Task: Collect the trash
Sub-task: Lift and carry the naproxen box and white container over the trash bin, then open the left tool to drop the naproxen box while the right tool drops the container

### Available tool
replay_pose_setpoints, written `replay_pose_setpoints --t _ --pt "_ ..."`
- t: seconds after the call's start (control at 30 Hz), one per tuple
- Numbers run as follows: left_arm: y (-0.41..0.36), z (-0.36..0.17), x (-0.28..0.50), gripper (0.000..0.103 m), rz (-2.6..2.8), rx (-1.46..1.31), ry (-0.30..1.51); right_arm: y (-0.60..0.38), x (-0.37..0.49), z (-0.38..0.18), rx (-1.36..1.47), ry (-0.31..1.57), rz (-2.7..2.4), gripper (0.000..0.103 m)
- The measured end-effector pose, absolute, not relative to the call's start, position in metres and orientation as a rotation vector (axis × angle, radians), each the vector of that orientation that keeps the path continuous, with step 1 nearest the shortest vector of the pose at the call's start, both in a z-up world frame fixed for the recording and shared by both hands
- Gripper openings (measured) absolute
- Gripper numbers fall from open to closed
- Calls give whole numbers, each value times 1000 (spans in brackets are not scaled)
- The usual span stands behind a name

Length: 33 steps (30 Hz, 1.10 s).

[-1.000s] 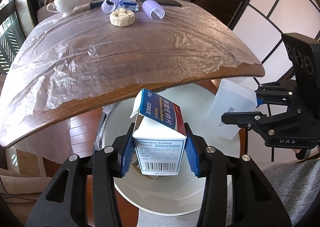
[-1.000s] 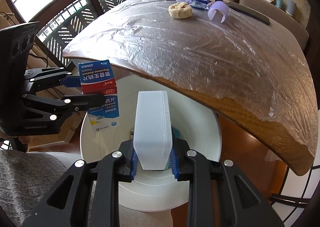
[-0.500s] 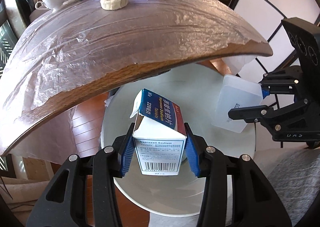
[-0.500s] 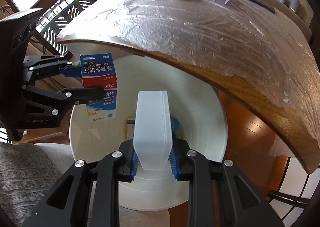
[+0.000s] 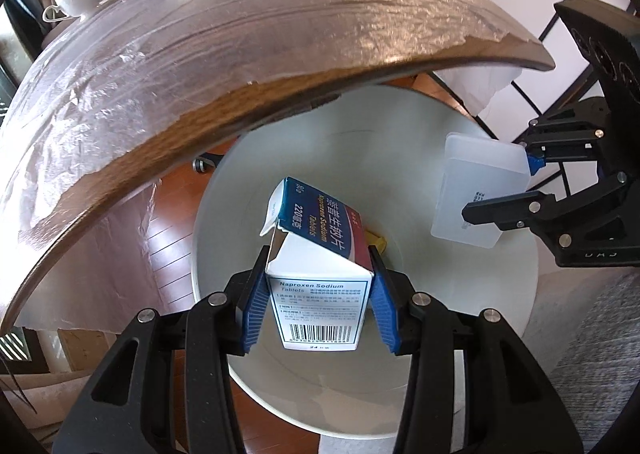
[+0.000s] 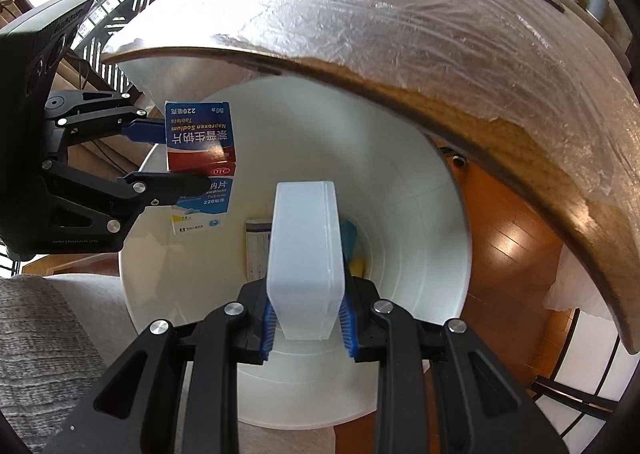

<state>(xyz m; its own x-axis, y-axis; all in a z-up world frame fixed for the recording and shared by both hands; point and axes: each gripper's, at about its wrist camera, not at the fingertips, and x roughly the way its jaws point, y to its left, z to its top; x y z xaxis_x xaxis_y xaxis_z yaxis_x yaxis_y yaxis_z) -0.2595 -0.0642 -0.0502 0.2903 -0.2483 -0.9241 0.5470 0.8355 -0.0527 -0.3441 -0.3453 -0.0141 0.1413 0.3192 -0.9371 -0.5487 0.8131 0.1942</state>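
White plastic fills both views: the trash bin (image 5: 500, 334) stands on the floor just under the near edge of the film-covered table (image 5: 200, 74), and we have both pieces of trash poised over its mouth. Our main worry is the tablet box (image 5: 320, 294); its top flap gapes open and it leans in the grip, so on release it could tip, catch the rim near us and land on the floor. The translucent container (image 6: 306, 266) hangs nearer the bin's middle, but it is slick and only its lower end is pinched, so it could slide out early or swing into the box beside it. Letting go of both at once risks a collision between them.

Our left gripper (image 5: 320, 304) is partly spread, its blue pads pressing on the box's two sides. Our right gripper (image 6: 307, 314) is drawn in as narrow as it goes, clamped on the container. Some rubbish already lies at the bin's bottom.
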Motion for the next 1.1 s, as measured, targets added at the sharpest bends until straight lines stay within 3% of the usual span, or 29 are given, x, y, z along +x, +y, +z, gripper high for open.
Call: replay_pose_setpoints --t 1.0,1.07,1.1 --pt "-101 -92 -254 48 -553 394 1220 -329 -336 -35 -222 1351 627 27" --pt "-103 -98 -251 56 -556 383 1247 -331 -335 -30 -213 1338 627 40" --pt "-102 -101 -251 61 -546 375 1263 -332 -336 -27 -210 1330 614 68"
